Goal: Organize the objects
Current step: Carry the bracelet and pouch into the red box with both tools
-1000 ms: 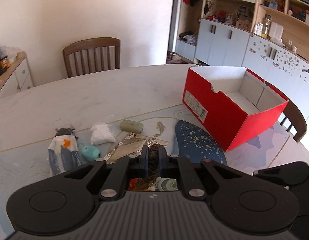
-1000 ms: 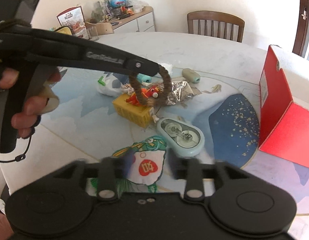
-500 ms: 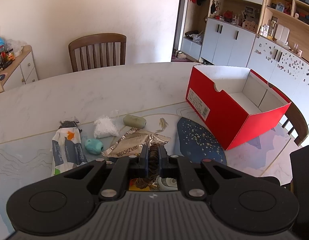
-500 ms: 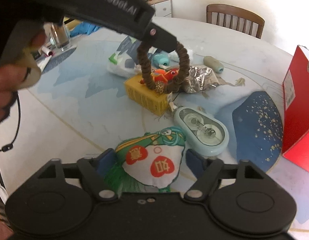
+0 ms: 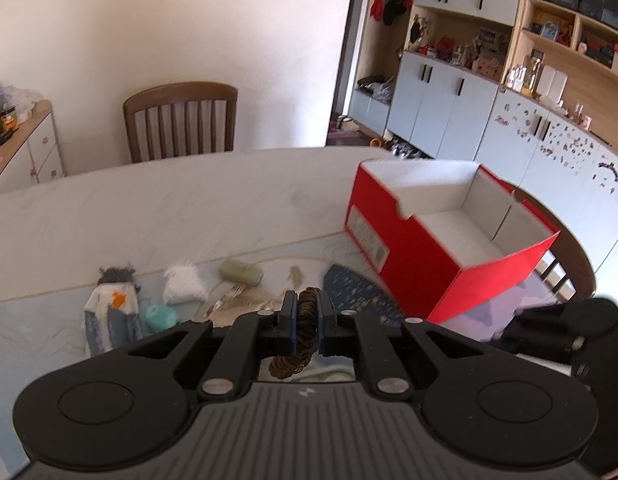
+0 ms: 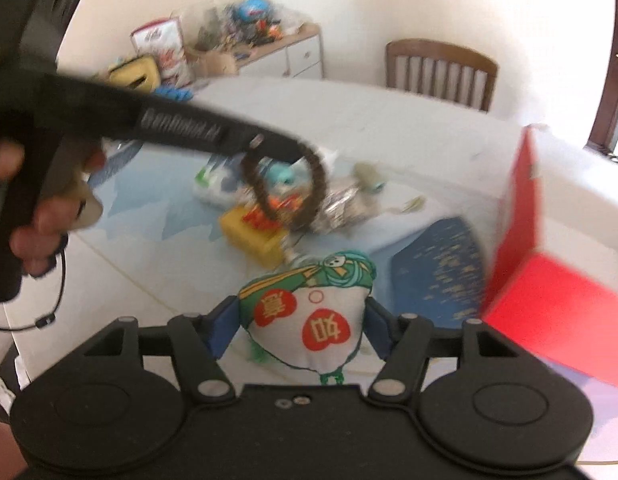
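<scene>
My left gripper (image 5: pixel 307 312) is shut on a brown beaded bracelet (image 5: pixel 307 322). In the right wrist view the bracelet (image 6: pixel 321 172) hangs as a ring from the left gripper (image 6: pixel 285 148), above the clutter. My right gripper (image 6: pixel 301 324) has a green and white cloth pouch (image 6: pixel 309 312) with red hearts between its blue pads. The jaws are closing on it and it is lifted off the table. An open red box (image 5: pixel 409 252) with a white inside stands to the right, also seen as the red box (image 6: pixel 549 280).
On the table lie a yellow block (image 6: pixel 249 236), a foil packet (image 5: pixel 245 304), a teal piece (image 5: pixel 161 316), white fluff (image 5: pixel 183 284), an olive capsule (image 5: pixel 241 272) and a printed packet (image 5: pixel 109 312). A wooden chair (image 5: pixel 181 120) stands behind the table, cabinets at the right.
The right gripper closed around the pouch and lifted it off the table, hiding the pale oval case. The left gripper rose a little, with the bracelet still in it.
</scene>
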Demonstrator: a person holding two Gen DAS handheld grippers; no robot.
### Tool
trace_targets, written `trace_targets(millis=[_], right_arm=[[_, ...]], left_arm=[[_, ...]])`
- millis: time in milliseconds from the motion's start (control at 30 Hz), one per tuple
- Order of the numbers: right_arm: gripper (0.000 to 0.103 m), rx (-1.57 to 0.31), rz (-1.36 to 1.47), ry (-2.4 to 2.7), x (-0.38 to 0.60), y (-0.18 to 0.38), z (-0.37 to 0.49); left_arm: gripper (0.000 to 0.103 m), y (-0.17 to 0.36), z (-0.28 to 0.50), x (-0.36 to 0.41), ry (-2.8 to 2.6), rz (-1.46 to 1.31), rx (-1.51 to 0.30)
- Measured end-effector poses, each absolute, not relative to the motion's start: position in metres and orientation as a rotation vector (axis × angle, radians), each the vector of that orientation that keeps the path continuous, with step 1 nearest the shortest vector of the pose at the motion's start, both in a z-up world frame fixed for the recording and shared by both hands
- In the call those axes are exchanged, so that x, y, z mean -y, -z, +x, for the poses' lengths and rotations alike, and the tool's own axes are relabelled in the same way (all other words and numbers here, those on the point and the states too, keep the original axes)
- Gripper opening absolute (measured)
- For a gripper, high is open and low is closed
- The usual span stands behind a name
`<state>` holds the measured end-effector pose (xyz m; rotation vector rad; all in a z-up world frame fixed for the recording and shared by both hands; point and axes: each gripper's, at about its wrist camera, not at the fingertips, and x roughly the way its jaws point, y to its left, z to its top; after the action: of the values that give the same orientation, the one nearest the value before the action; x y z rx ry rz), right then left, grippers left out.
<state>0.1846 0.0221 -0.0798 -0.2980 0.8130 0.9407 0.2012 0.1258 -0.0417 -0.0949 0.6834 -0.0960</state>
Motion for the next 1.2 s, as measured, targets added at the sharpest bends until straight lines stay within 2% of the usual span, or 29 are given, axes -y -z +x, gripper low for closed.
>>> trace_targets(millis=[367, 567, 867, 1200], right_arm=[[0.064, -0.748, -0.226, -0.798, 0.045, 0.013, 0.246], [0.064, -0.708, -0.219, -0.731, 0.076, -0.001, 0.282], [0.064, -0.681, -0.248, -0.670, 0.118, 0.000, 0.326], [0.064, -0.736, -0.313, -0.647, 0.142, 0.037, 0.371]], left_arm=[[0.009, 0.003, 0.235, -0.081, 0.191, -0.054, -0.629], [0.009, -0.007, 0.264, -0.048, 0.230, -0.045, -0.623], [0.009, -0.010, 0.319, 0.007, 0.283, -0.012, -0.643], [0.009, 0.023, 0.379, 0.063, 0.296, 0.054, -0.715]])
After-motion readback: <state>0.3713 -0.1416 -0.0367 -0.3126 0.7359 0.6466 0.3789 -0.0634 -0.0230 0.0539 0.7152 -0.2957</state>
